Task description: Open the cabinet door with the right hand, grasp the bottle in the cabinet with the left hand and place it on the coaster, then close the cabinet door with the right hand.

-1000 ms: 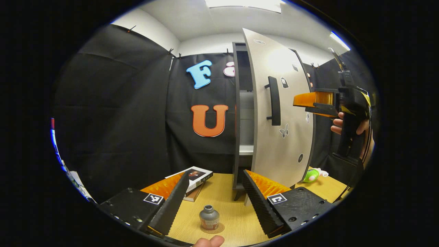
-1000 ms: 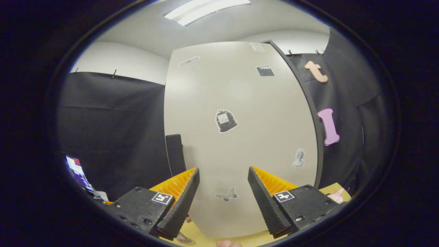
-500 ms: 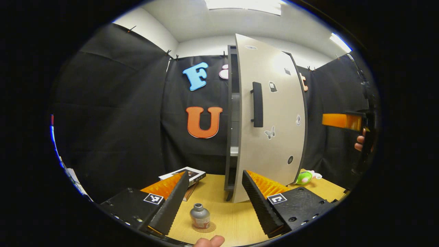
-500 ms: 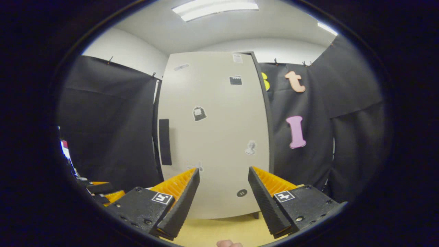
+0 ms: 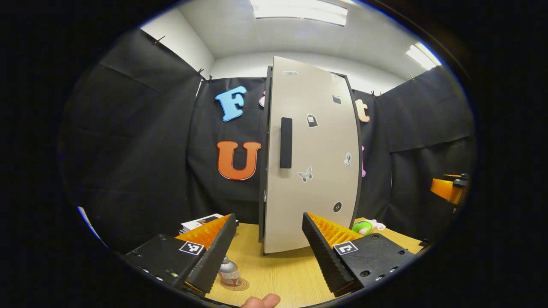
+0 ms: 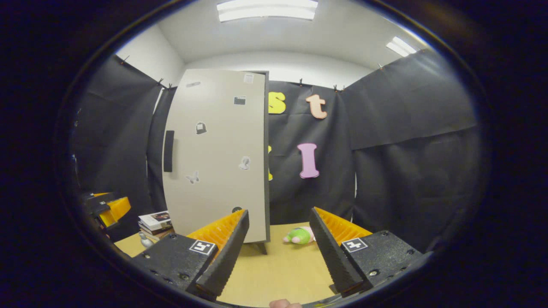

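A: Pale grey, that cabinet door point(image 5: 312, 171), with a dark upright handle point(image 5: 286, 142) and small stickers on it. It sits almost flush with the cabinet point(image 5: 263, 171), only a thin dark edge showing on its left.

B: And the bottle point(image 5: 229, 272)?

A: Out on the wooden table point(image 5: 274, 273), standing upright on the round coaster point(image 5: 237, 285), at the near left in the left gripper view, partly hidden behind a finger. In the right gripper view it is a small grey shape point(image 6: 145, 240) at the far left, in front of a stack of books point(image 6: 154, 222).

B: Is the left gripper point(image 5: 267, 250) holding anything?

A: No. Its fingers are spread wide with nothing between them, above the table, with the bottle just to their left.

B: The right gripper point(image 6: 278, 248)?

A: The same, fingers wide apart and empty, well back from the door. A green plush toy point(image 6: 299, 235) lies on the table to the right of the cabinet.
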`<state>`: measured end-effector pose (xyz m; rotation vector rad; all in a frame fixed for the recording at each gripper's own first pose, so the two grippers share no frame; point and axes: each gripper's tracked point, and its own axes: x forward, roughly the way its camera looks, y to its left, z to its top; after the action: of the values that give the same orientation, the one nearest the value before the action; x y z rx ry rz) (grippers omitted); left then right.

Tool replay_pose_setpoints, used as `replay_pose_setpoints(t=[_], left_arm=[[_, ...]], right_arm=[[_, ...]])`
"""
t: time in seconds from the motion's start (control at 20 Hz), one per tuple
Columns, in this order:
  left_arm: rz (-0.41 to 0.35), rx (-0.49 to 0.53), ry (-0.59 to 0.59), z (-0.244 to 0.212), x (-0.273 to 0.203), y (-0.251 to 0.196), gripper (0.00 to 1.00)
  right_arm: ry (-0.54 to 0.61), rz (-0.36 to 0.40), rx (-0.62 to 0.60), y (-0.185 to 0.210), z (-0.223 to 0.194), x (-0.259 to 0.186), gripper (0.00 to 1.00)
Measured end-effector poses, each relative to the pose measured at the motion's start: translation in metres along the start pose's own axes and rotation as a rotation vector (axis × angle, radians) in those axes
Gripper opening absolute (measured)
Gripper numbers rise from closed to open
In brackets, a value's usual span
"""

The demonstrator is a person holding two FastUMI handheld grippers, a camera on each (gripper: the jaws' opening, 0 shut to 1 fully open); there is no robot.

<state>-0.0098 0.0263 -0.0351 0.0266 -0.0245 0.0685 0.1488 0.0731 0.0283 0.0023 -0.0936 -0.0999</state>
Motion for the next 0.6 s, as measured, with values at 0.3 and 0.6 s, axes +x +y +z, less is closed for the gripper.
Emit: replay_pose_setpoints(t=[0.3,0.6], left_arm=[[-0.003,-0.002,0.002,-0.002,-0.011,-0.006,0.94],[0.001,0.005,0.006,-0.001,-0.015,-0.008,0.94]], right_arm=[[0.049,0.012,0.014,-0.003,-0.02,-0.008,0.93],[0.025,0.022,-0.008,-0.003,-0.015,-0.005,0.93]])
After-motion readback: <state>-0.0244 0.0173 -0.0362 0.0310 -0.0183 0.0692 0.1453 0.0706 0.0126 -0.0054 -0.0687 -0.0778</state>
